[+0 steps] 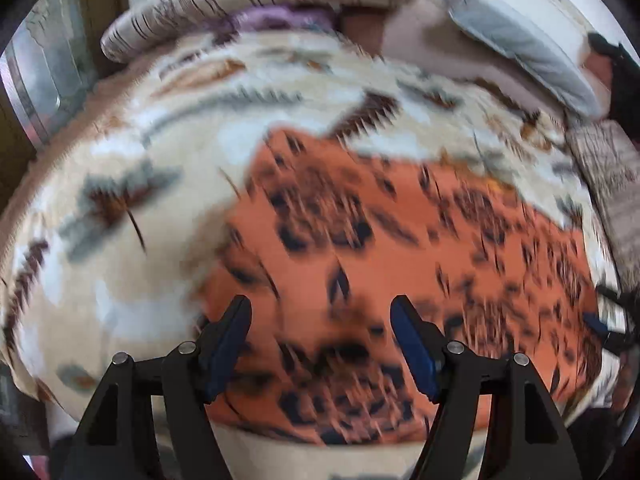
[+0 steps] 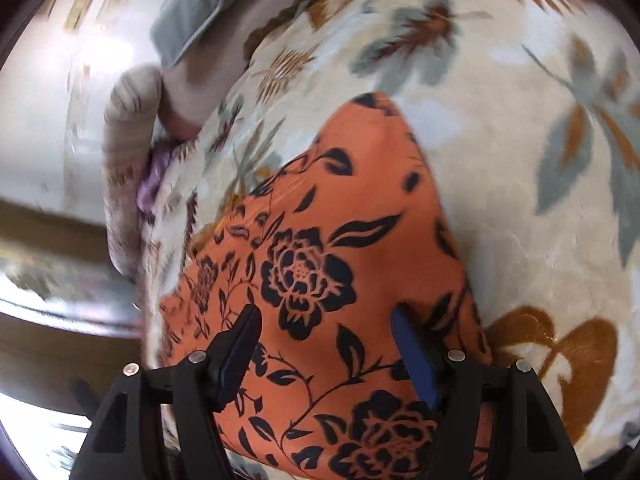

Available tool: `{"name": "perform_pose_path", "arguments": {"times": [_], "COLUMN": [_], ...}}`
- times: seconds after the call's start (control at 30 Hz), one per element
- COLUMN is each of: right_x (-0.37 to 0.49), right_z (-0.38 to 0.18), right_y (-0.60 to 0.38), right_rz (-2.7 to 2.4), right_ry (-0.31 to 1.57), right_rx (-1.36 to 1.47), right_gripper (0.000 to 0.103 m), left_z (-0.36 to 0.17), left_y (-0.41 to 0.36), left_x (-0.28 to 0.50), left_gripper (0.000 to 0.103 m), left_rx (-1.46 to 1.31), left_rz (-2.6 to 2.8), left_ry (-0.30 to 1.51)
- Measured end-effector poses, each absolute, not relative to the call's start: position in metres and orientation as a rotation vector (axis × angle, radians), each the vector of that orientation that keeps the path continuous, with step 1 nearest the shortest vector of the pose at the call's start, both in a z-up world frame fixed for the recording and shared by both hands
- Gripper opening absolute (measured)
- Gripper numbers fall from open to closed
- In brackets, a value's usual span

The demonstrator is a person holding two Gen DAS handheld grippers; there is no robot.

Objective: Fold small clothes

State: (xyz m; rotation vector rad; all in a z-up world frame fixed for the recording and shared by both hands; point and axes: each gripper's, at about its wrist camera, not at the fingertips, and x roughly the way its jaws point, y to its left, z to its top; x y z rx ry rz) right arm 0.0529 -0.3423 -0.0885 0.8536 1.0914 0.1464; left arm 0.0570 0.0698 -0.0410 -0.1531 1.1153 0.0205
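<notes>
A cream plush blanket with grey and brown leaf print (image 2: pixel 500 184) covered the bed. On it lay the orange garment with black floral print (image 2: pixel 320 248), spread flat. The left gripper (image 1: pixel 320 344) and right gripper (image 2: pixel 326 356) hovered above the garment, jaws apart, nothing clamped between them

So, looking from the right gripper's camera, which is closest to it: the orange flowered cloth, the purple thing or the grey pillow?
1. Orange flowered cloth: directly under the right gripper.
2. Purple thing: left, at the blanket's edge.
3. Grey pillow: farthest, upper left.
</notes>
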Motion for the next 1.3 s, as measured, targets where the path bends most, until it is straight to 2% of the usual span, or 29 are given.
{"name": "perform_pose_path", "arguments": {"times": [0.27, 0.43, 0.5, 0.63, 0.87, 1.1, 1.3], "right_x": [0.077, 0.117, 0.115, 0.089, -0.011, -0.063, -0.059], "right_z": [-0.057, -0.087, -0.099, -0.069, -0.048, -0.109, -0.120], "right_y": [-0.336, -0.354, -0.370, -0.355, -0.307, -0.285, -0.321], "right_rz": [0.189, 0.098, 0.053, 0.047, 0.234, 0.205, 0.103], "right_ry": [1.057, 1.072, 1.047, 1.010, 1.016, 1.103, 0.991], "right_rx": [0.791, 0.874, 0.995, 0.858, 0.847, 1.031, 1.144], "right_gripper": [0.071, 0.071, 0.071, 0.071, 0.071, 0.072, 0.072], "left_z": [-0.060, -0.062, -0.062, -0.063, -0.062, -0.060, -0.052], "left_y": [0.048, 0.049, 0.049, 0.048, 0.049, 0.053, 0.057], "left_x": [0.044, 0.044, 0.044, 0.043, 0.042, 0.039, 0.035], "left_gripper": [0.077, 0.077, 0.078, 0.079, 0.080, 0.080, 0.080], "left_rx": [-0.025, -0.025, -0.025, -0.026, -0.035, -0.055, -0.157], "left_rz": [0.022, 0.023, 0.027, 0.031, 0.023, 0.013, 0.003], "left_ry": [1.121, 1.124, 1.126, 1.122, 1.112, 1.113, 1.093]}}
